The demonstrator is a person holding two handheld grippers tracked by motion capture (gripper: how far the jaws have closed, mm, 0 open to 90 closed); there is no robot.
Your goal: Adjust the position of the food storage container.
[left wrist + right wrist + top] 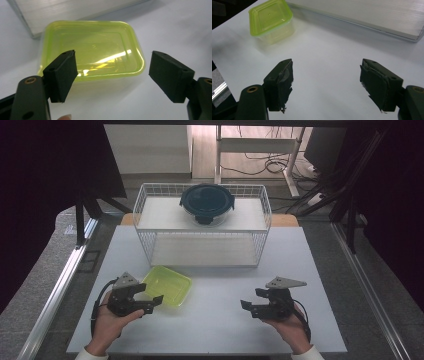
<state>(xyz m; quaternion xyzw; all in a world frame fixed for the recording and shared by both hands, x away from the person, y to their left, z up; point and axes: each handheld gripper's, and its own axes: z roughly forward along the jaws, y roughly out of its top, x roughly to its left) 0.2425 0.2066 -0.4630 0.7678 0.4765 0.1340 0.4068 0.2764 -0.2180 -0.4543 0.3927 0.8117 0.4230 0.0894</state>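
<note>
Approach step, by my read: left tongs (150,299) gape just short of the green lidded container (167,285), lower left of centre in the high view on the surface (225,330). Right tongs (248,306) gape too, holding nothing. Next: straddle the container's near edge, then close.

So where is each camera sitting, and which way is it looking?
High view: above the person's side, looking forward and down on the white table, wire basket and round container; both hands, left gripper and right gripper show.
Left gripper view: rides the left gripper, facing the yellow-green box close ahead; jaws apart, a fingertip shows.
Right gripper view: rides the right gripper, looking across the table; jaws apart.
All three show the yellow-green box.
</note>
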